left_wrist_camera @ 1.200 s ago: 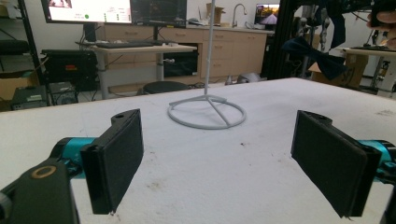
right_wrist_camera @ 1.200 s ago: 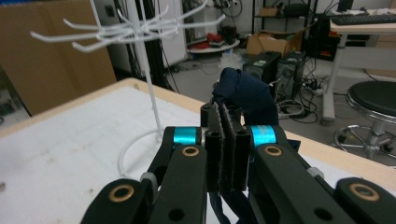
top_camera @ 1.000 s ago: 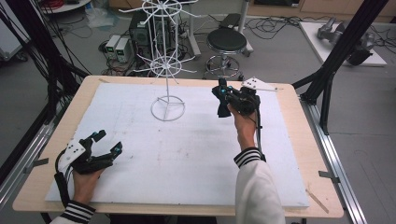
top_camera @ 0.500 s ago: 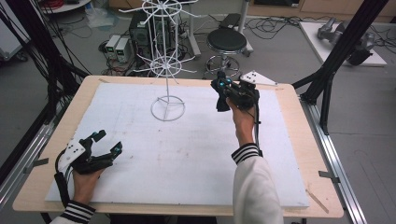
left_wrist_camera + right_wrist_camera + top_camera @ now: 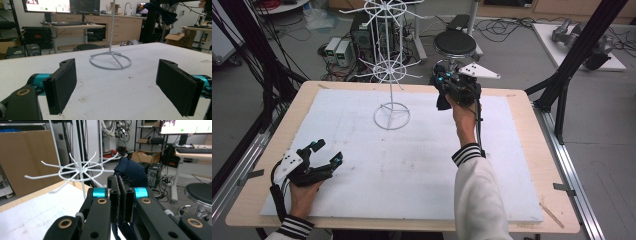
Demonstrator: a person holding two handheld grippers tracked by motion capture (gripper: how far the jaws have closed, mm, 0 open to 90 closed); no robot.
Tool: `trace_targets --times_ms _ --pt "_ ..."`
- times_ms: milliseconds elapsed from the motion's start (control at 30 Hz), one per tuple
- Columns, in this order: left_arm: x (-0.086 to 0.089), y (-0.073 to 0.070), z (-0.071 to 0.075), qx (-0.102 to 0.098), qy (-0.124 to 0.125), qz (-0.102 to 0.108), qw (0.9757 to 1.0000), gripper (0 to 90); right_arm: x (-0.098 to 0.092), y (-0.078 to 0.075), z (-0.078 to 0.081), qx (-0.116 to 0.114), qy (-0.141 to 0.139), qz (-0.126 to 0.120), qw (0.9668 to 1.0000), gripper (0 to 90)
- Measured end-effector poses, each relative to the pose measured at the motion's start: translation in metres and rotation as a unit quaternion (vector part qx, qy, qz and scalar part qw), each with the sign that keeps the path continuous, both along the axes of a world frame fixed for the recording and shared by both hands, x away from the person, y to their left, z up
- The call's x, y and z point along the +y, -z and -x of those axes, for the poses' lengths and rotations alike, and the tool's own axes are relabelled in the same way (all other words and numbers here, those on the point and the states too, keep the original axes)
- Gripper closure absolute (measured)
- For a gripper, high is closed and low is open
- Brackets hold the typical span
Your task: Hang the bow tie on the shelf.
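One white foam-covered tabletop (image 5: 412, 170) is filling the middle of the high view, and one white wire display stand (image 5: 390, 70) with a ring base and two tiers of spoked hooks is rising from its upper centre. Two handheld grippers are working here. We are holding the right gripper (image 5: 443, 92) up at the upper centre-right of the frame, just right of the stand's lower tier, with its jaws pressed tight on one dark navy fabric bow tie (image 5: 130, 173); in the right gripper view the cloth is bulging above the pads, near the white hooks but apart from them. We are resting the left gripper (image 5: 326, 152) at the lower left, its jaws standing wide and gripping nothing.

We are judging the pick-up as done and the carry as nearly finished; hanging the bow tie on a hook and letting go is what is remaining. No item is hanging on the stand yet.
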State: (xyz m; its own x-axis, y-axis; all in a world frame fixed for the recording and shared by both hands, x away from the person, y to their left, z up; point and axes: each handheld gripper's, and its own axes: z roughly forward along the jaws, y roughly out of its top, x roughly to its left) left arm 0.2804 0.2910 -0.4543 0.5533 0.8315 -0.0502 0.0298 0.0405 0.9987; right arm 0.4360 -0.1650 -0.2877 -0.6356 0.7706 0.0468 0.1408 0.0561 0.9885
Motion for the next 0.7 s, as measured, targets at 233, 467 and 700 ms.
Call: trace_targets --times_ms 233,467,700 --pt "0.001 0.0 0.0 0.001 0.001 0.001 1.0 17.3 0.017 -0.006 -0.012 0.004 -0.005 0.002 1.0 88.2" --pt "0.001 0.0 0.0 0.0 0.002 0.002 1.0 17.2 0.027 -0.006 -0.019 0.008 0.001 0.003 1.0 88.2" --pt "0.001 0.0 0.0 0.0 0.002 0.002 1.0 17.2 0.029 -0.005 -0.023 0.014 0.004 0.005 0.9999 88.2"
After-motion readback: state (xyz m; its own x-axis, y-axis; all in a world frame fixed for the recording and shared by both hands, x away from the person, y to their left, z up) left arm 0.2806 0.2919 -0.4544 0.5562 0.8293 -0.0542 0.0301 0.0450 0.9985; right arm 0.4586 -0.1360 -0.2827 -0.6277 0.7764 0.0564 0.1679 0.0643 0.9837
